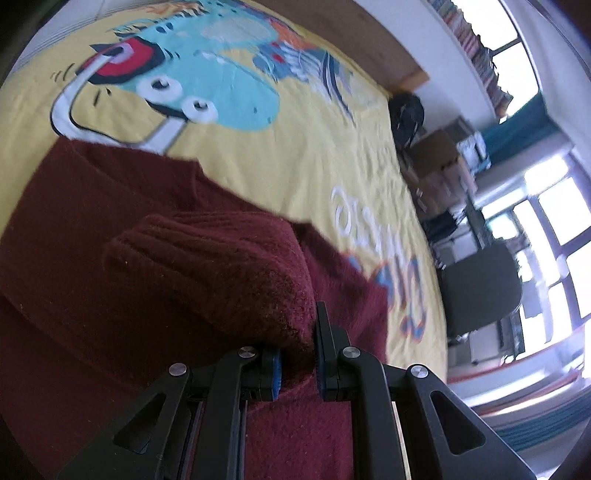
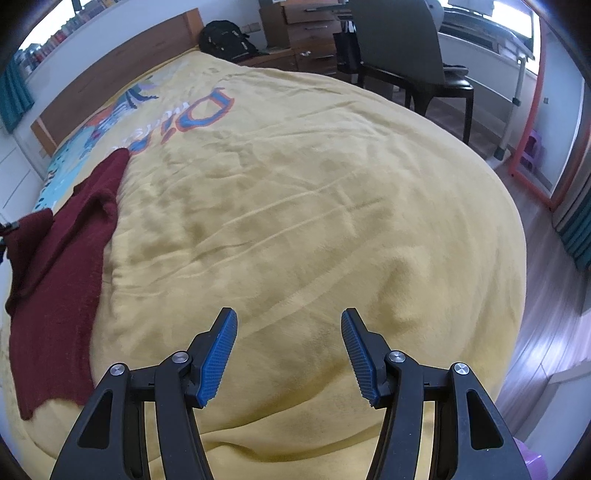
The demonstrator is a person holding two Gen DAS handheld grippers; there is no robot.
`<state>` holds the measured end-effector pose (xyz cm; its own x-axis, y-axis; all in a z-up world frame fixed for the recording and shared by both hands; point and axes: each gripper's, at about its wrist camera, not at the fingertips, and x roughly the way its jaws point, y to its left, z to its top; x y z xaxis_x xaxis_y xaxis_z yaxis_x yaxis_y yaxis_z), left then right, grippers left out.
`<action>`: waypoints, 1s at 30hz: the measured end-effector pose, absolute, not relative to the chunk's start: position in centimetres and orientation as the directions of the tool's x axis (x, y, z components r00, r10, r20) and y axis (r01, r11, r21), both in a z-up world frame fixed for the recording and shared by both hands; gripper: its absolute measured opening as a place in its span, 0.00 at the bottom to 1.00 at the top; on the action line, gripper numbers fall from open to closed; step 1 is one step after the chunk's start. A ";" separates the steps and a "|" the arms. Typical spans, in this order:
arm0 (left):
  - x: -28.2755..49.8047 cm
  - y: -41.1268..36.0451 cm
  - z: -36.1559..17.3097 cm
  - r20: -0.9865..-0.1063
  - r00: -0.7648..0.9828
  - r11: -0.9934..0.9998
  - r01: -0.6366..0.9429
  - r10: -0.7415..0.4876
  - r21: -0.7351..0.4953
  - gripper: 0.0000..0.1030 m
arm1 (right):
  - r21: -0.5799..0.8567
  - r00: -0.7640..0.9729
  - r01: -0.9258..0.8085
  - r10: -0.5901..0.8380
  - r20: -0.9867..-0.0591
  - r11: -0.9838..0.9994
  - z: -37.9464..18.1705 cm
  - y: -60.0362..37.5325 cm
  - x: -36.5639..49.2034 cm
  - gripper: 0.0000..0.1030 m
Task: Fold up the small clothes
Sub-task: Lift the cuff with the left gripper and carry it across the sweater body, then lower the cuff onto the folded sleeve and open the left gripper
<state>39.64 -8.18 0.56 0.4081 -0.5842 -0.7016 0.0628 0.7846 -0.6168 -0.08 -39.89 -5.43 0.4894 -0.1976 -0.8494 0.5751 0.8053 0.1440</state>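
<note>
A dark red knitted sweater [image 1: 92, 258] lies on the yellow bed cover [image 1: 295, 166]. My left gripper [image 1: 299, 354] is shut on a ribbed sleeve [image 1: 221, 266] of that sweater, and the sleeve is lifted and draped back over the body. In the right wrist view the same sweater [image 2: 62, 266] lies along the left side of the bed, its sleeve raised at the far left edge. My right gripper [image 2: 288, 354] hovers open over bare yellow cover [image 2: 295, 221], well to the right of the sweater, with nothing between its blue pads [image 2: 218, 358].
The cover carries a blue cartoon print [image 1: 207, 81] and lettering [image 2: 192, 114]. A wooden headboard [image 2: 110, 74], a black backpack [image 2: 225, 35], a drawer unit [image 2: 306, 33] and a dark chair [image 2: 413, 55] stand beyond the bed. Wooden floor [image 2: 546, 332] lies at the right.
</note>
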 end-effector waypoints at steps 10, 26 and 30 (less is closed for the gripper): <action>36.8 -11.8 -4.5 -0.784 0.315 0.838 0.079 -0.535 -0.540 0.11 | 0.143 0.479 0.580 -0.193 -0.856 0.802 -6.2 -40.1 0.3 0.59; 34.7 -8.1 -4.0 -0.775 0.323 0.837 0.133 -0.543 -0.531 0.37 | 0.118 0.465 0.573 -0.203 -0.862 0.811 -6.4 -39.8 1.1 0.59; 35.7 -5.6 -3.8 -0.759 0.374 0.831 0.059 -0.533 -0.554 0.44 | 0.111 0.460 0.569 -0.204 -0.864 0.815 -6.5 -39.7 1.4 0.59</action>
